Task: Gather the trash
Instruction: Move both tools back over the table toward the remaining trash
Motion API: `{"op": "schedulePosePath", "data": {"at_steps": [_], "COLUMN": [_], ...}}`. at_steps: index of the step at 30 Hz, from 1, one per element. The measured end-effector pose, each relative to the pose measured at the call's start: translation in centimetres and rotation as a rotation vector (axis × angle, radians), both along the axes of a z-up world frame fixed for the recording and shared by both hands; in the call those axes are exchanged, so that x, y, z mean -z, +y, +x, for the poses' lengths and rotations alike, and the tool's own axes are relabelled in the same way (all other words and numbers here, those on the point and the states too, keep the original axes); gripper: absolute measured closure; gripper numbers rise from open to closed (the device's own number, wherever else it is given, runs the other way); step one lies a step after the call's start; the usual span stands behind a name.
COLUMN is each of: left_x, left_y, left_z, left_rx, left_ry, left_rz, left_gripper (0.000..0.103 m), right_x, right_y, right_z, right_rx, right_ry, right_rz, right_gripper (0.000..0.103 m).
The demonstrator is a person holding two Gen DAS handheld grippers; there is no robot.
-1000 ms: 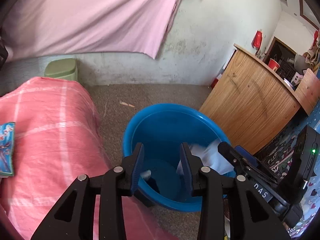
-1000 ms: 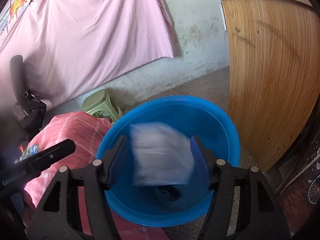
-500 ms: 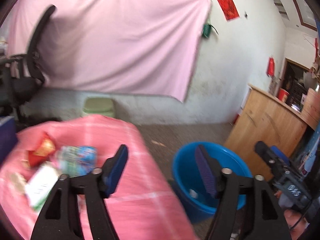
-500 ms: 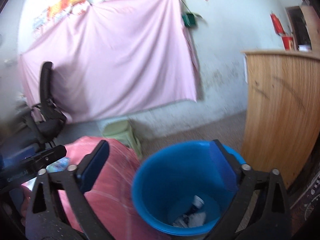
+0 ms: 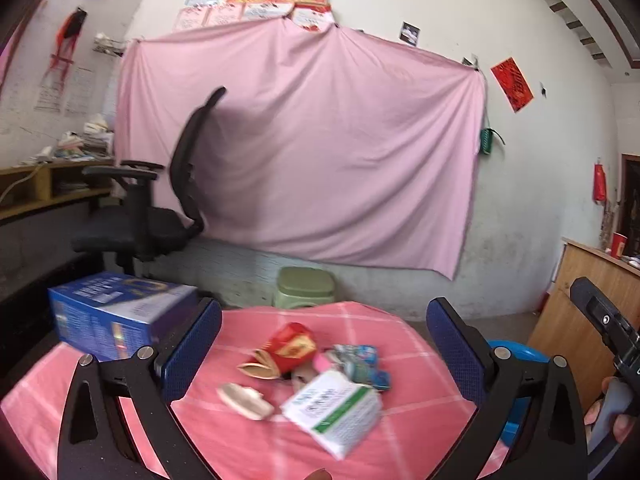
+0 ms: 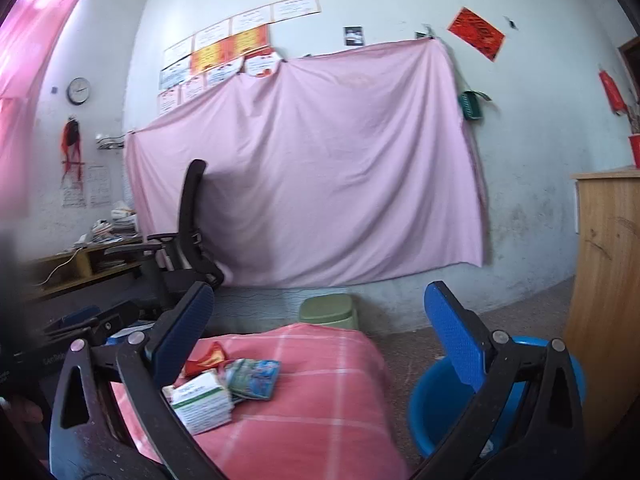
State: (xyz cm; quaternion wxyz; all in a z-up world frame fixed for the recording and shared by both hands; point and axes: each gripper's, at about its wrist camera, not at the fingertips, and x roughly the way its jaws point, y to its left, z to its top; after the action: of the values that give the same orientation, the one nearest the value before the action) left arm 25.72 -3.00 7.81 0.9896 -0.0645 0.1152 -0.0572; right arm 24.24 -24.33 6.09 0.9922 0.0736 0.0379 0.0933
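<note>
Left gripper and right gripper both empty with jaws spread wide, trash pile on the pink-checked surface, blue bucket on the floor beside it.

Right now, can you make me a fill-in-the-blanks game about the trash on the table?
1. The trash lies on a table with a ____ checked cloth.
2. The bucket on the floor is ____.
3. The fingers of the left gripper are wide ____.
4. The white box has a ____ stripe.

Missing words: pink, blue, open, green
</note>
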Motion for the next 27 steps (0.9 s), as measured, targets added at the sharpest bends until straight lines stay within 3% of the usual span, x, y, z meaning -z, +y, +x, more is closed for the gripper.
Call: {"op": "schedulePosePath", "data": {"at_steps": [8,14,20,27], "left_x": [1.4,3.6,5.8,7.1], "left_y": [5.9,8.5,10.7,11.6], "left_z": [-3.3,-3.8,-2.3,0.4], "left_rx": [-0.116,-0.156,-0.141,-0.09], "left_ry": [-0.084,-0.079,0.028,0.196], "left_rz": [0.034,0.049,0.011,-0.059], "left_gripper": [0.002,0.002,0.002,0.003], "right_x": [1.1,2.8,4.6,6.8], "right_y": [6.2,9.0,11.3,13.2], "right_z": [-0.5,0.2,2.0,5.9], "right_rx": [-0.105,-0.161,-0.198,-0.243], "right_ry": [-0.01,0.039,0.126,0.341], "right_rz": [-0.099,-0.177,-0.262,-0.366], "right_gripper": [0.0,0.0,0.0,0.0]}}
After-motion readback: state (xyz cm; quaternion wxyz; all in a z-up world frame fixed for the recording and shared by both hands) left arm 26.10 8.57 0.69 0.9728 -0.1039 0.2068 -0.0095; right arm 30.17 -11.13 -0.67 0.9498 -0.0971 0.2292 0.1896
